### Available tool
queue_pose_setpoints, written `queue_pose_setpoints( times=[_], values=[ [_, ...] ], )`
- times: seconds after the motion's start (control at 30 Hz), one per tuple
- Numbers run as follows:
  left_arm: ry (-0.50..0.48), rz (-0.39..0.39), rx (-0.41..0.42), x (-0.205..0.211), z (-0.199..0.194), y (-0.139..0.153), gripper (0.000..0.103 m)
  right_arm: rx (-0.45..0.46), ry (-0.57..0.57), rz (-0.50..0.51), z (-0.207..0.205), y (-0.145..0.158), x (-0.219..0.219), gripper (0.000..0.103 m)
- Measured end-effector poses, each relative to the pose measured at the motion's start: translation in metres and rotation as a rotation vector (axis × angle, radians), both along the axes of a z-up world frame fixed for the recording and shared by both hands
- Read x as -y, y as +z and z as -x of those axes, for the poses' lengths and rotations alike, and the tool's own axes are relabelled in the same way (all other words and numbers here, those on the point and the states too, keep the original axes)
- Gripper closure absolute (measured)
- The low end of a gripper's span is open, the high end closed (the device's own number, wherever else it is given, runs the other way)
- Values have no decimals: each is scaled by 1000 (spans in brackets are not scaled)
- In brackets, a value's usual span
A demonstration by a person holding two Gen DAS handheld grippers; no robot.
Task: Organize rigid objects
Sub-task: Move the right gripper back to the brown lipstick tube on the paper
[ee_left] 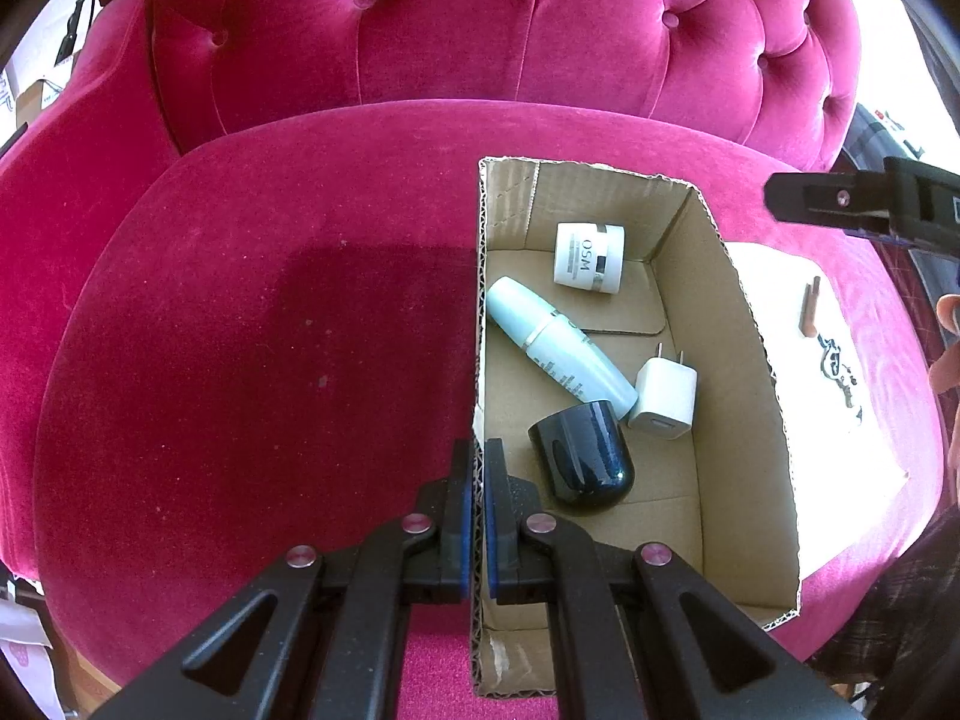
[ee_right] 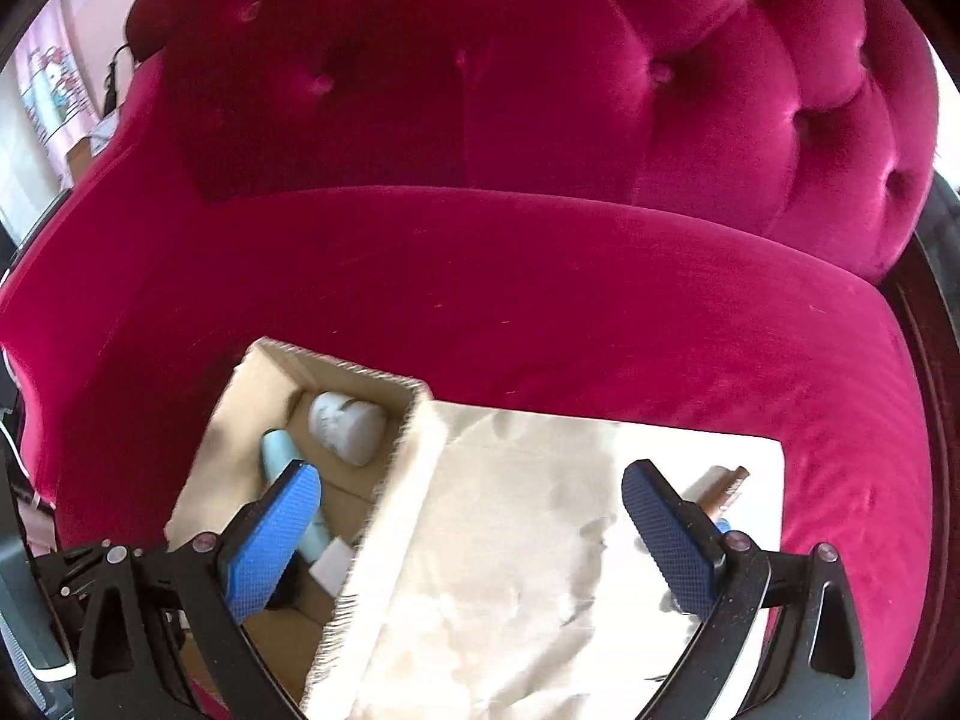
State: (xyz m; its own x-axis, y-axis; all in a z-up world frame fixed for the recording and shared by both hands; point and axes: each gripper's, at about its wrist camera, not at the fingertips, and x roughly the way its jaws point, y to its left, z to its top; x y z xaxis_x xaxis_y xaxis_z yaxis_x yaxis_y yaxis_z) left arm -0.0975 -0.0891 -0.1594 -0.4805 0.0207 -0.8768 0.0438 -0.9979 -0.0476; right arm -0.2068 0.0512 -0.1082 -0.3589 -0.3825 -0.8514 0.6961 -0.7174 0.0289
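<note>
Brown stick point(ee_right: 723, 489) lies on the white cloth point(ee_right: 528, 540) just beyond the wide-open, empty right gripper point(ee_right: 471, 525), its axis slanting forward-right. Left gripper point(ee_left: 478, 516) is clamped on the cardboard box point(ee_left: 750, 360) wall.

Both wrist cameras look steeply down at close range toward the sofa point(ee_left: 252, 324) backrest, sharing the cardboard box point(ee_left: 744, 360) and seat cushion point(ee_right: 540, 312).

Open cardboard box point(ee_left: 738, 324) on sofa seat w/ white jar point(ee_left: 589, 257), pale-blue bottle point(ee_left: 558, 343), white charger point(ee_left: 665, 399), dark cap point(ee_left: 585, 461) lying inside.
</note>
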Motion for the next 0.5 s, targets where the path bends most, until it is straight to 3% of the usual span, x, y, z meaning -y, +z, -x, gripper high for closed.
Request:
queue_pose_setpoints(
  times=[0.5],
  values=[
    [2, -2, 1, 1, -3, 2, 100, -5, -152, -31, 50, -1, -43, 0]
  ],
)
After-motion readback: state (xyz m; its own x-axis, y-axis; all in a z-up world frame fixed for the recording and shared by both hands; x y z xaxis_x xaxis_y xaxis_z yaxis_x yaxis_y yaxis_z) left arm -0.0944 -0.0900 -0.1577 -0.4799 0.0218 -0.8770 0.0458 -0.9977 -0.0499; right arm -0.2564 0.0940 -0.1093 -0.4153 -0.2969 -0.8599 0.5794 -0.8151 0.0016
